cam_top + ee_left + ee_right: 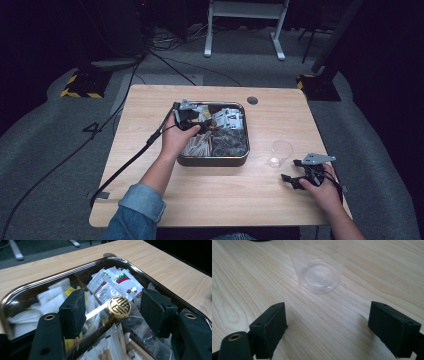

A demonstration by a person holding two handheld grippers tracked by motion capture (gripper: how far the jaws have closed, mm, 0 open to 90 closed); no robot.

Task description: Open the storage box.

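A: What is the left gripper (113,315) going for?

B: A round gold knob with a cut pattern (119,307), standing on the divider in the middle of the metal tray (30,287). It is sitting between the two black jaws, but the pads are not pressing on it; there is a gap on each side. So the gripper is released for now, hanging over the tray among the white sachets (112,283) and the paper-wrapped sticks (110,350).

A: And the other hand?

B: The right gripper (327,325) is resting low over the bare table (210,200), jaws wide apart and holding nothing, pointing at the clear plastic cup (319,270) just ahead of it, to the right of the tray.

A: How should the pinch go?

B: I would say centring is everything. The knob is lying nearer the right-hand pad, so the hand should be shifting a little that way before closing, and sinking enough that the pads meet the knob's rim rather than its face. Closing slowly should keep loose sachets from being caught along with it.
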